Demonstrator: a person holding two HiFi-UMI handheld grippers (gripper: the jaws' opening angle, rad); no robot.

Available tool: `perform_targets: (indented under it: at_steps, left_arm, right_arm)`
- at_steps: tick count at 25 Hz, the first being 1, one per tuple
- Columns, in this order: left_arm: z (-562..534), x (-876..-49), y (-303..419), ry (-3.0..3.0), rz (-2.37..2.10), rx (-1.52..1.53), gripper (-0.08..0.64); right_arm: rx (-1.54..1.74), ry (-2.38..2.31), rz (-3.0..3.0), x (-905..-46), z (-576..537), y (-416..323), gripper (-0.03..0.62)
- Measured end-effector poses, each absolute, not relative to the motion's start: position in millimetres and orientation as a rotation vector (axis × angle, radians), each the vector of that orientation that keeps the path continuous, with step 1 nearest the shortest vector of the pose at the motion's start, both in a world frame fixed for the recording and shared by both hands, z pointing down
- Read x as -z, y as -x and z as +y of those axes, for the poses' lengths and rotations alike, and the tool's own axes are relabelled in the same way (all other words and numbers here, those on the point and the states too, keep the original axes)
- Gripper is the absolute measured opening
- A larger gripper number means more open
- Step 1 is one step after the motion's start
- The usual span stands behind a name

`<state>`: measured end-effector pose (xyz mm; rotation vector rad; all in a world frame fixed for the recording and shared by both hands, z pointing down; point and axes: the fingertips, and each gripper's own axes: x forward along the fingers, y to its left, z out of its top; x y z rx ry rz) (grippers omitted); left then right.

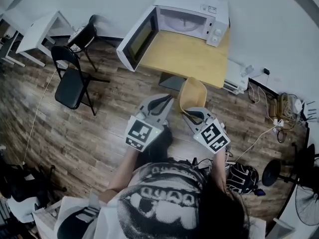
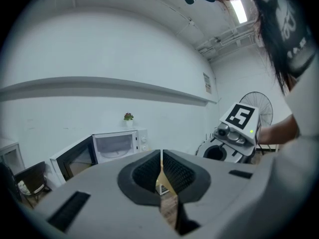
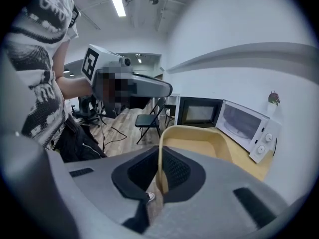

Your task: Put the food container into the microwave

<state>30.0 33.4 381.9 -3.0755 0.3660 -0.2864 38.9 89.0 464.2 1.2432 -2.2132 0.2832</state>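
The right tool (image 3: 160, 179) pinches the food container (image 3: 198, 142) by its rim to hold it upright, facing the open microwave (image 1: 192, 20) on the bench (image 1: 184, 56) (left tool (image 2: 161, 176) closed, holding nothing).

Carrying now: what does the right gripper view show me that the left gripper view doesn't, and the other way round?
Right gripper view only: the tan food container, its rim clamped in the right hand-held gripper. Left gripper view only: the left hand-held gripper shut on nothing, and a standing fan. Both: the white microwave with its door open on the wooden table.
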Motion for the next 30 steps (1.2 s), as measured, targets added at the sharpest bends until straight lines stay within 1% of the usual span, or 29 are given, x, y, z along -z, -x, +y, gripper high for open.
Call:
perform_targets:
  at_steps: [5, 12, 30]
  left_arm:
    - [-29, -386, -46, 3.086, 0.387, 0.289, 0.012]
    - [-89, -392, -66, 3.12, 0.363, 0.279, 0.012]
    - [-148, -403, -90, 3.151, 0.311, 0.288, 0.012]
  right_arm:
    - [-0.293, -1.202, -2.198, -466, 32, -54, 0.026]
    - [-0.325, -1.178, -2.162, -475, -20, -69, 0.026]
    - [-0.346, -1.144, -2.115, -488, -83, -91, 0.026]
